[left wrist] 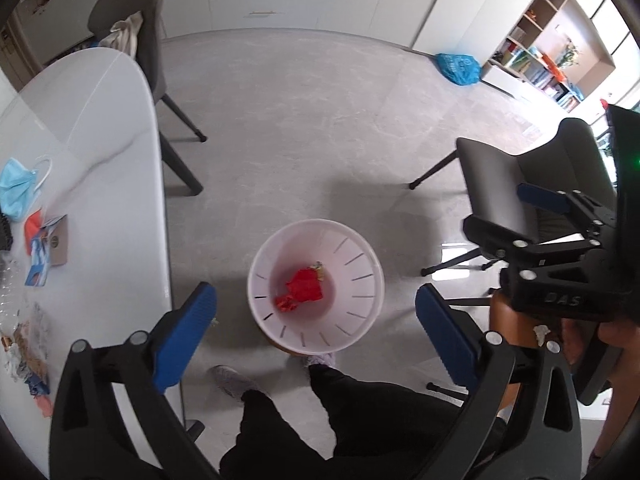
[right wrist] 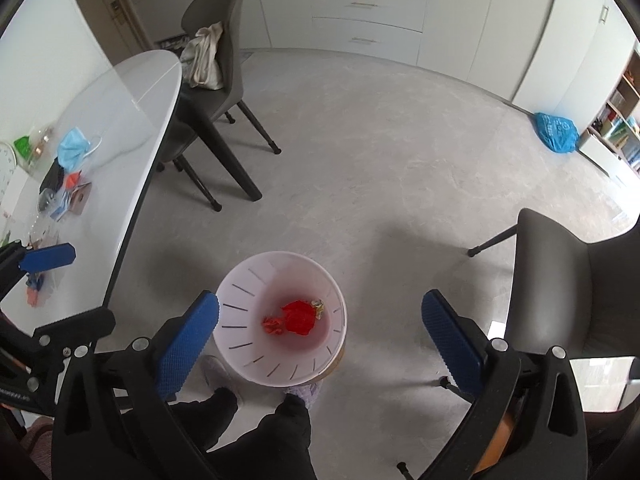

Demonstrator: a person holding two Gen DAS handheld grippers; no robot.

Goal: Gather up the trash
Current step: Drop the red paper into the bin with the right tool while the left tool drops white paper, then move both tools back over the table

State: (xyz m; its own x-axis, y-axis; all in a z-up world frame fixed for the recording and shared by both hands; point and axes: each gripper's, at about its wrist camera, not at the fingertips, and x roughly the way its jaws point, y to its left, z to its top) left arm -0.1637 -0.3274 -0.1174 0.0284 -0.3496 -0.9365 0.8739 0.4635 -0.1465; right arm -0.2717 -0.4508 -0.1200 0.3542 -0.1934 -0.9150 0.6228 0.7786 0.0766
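Beside left gripper point(left wrist: 316, 316): hand point(left wrist: 580, 344) (left-view only).

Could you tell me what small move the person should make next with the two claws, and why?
Probably swing the left claw back to the table for the blue face mask. Both claws are open and empty above the bin, where red wrappers already lie, while litter remains on the table.

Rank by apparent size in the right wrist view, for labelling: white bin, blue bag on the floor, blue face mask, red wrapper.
1. white bin
2. blue bag
3. blue face mask and red wrapper look alike; distance differs, so unranked.
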